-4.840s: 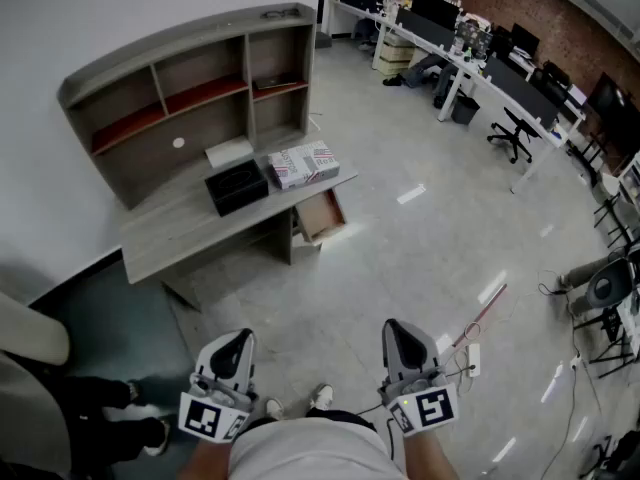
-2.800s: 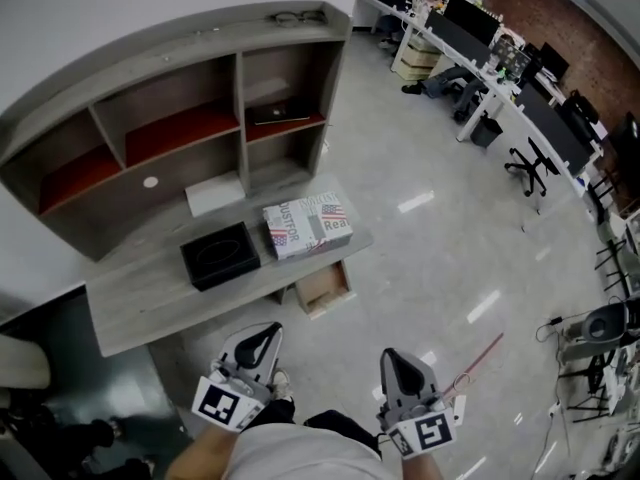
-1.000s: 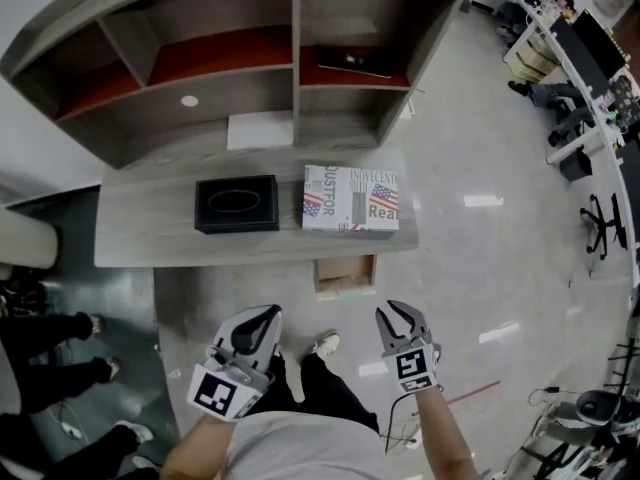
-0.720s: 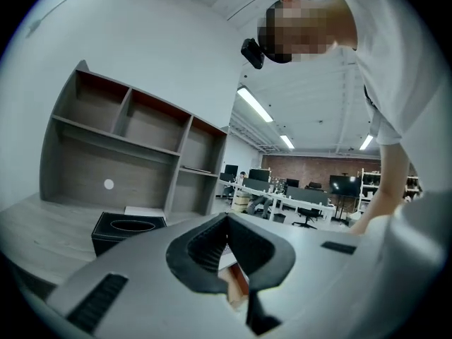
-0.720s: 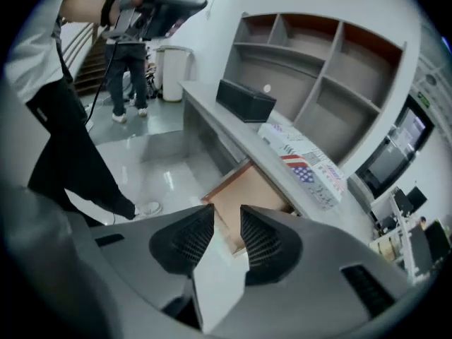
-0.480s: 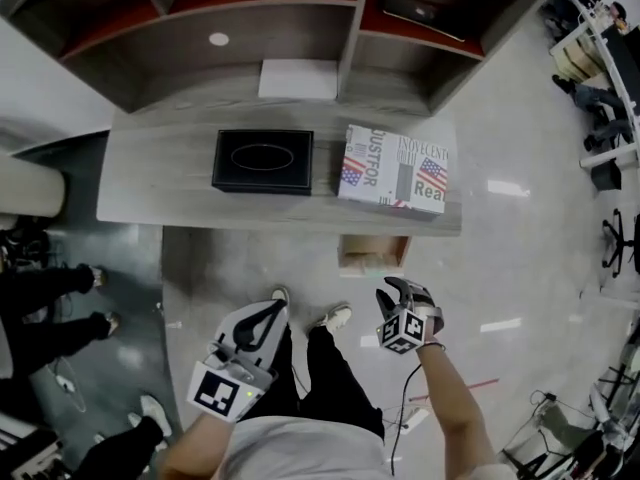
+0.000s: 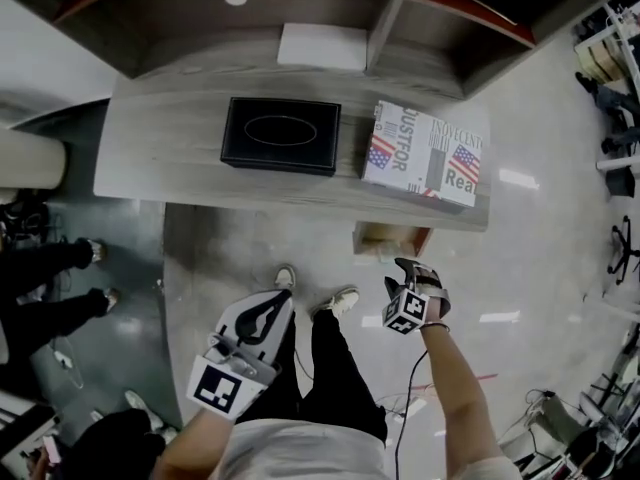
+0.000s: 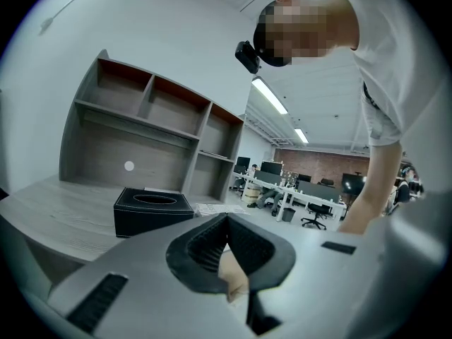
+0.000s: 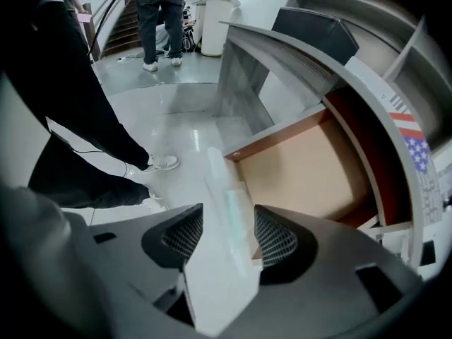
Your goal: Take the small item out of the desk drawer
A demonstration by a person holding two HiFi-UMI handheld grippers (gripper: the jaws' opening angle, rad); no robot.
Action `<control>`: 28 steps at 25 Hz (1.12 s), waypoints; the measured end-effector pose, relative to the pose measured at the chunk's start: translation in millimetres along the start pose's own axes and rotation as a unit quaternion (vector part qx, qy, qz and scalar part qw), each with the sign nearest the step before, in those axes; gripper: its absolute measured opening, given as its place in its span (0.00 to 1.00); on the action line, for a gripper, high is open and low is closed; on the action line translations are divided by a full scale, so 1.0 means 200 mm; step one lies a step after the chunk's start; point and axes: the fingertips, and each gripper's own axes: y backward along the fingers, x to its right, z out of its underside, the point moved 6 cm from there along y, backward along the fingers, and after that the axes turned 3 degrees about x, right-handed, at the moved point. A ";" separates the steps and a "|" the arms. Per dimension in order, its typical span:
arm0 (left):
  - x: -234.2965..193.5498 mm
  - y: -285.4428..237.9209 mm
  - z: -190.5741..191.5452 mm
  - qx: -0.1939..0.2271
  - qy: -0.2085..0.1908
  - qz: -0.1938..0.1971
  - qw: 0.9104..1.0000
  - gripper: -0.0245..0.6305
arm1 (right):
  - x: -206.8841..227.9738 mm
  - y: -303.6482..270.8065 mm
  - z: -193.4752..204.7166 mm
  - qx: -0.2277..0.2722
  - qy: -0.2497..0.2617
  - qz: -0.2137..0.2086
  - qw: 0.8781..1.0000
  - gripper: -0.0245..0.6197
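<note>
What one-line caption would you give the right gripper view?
Right gripper, its jaws just opening and holding nothing, points down into the open drawer under the desk.

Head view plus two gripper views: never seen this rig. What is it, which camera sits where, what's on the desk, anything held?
No robot here: a person holds a two-jaw gripper in each hand. The head view is from a camera on the person's head, looking steeply down; each gripper view is from a camera riding on that gripper, looking along its jaws. On the grey desk lie a black box with an oval opening, a printed box and a white sheet. Below its front edge an open drawer sticks out. The left gripper is shut and empty. The right gripper points down at the drawer; its jaws have just been opening and press on nothing. A pale blurred strip shows between them; I cannot tell what it is.
</note>
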 end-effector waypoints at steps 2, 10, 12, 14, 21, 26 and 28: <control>-0.01 0.01 0.02 -0.004 0.002 -0.002 1.000 0.06 | -0.01 -0.04 0.01 -0.007 0.002 -0.004 1.000 0.40; -0.03 0.04 0.05 -0.011 0.007 -0.007 1.000 0.06 | 0.00 -0.14 0.01 -0.023 0.007 -0.012 1.000 0.44; -0.03 0.04 0.05 -0.011 0.007 -0.007 1.000 0.06 | 0.00 -0.14 0.01 -0.023 0.005 -0.016 1.000 0.43; -0.03 0.04 0.05 -0.010 0.008 -0.006 1.000 0.06 | 0.00 -0.13 0.00 -0.022 0.003 -0.015 1.000 0.33; -0.03 0.03 0.04 -0.011 0.010 -0.004 1.000 0.06 | 0.01 -0.11 0.02 -0.025 -0.011 0.001 1.000 0.11; -0.01 0.03 0.04 -0.007 0.011 -0.004 1.000 0.06 | 0.05 -0.09 0.03 -0.020 -0.066 0.015 0.998 0.08; 0.00 0.03 0.03 -0.005 0.011 -0.003 1.000 0.06 | 0.06 -0.07 0.04 -0.017 -0.093 0.020 0.995 0.08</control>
